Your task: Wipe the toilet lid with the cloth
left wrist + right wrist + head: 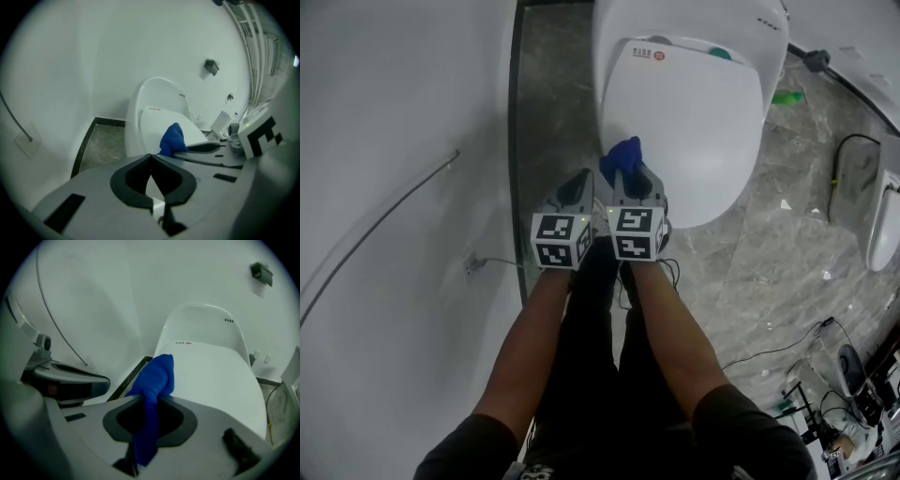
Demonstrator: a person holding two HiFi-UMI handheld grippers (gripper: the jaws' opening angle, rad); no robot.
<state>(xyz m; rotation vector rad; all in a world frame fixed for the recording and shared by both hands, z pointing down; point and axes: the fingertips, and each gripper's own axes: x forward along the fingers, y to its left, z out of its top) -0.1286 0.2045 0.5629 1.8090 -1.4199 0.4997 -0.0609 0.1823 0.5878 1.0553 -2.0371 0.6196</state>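
Observation:
A white toilet with its lid (684, 122) down stands ahead in the head view. My right gripper (626, 178) is shut on a blue cloth (622, 156), which bunches out past its tips over the lid's near left edge. In the right gripper view the cloth (154, 380) runs between the jaws, with the lid (220, 376) beyond. My left gripper (579, 181) is shut with nothing in it, close beside the right one on its left. The left gripper view shows its closed tips (151, 155), the cloth (172, 138) and the toilet lid (154, 126).
A white wall (394, 187) runs along the left, with a thin cable (384, 220) and a socket (472, 266) on it. Grey marble floor (787, 262) lies to the right, with cables (778, 352) and another white fixture (883, 225) at the right edge.

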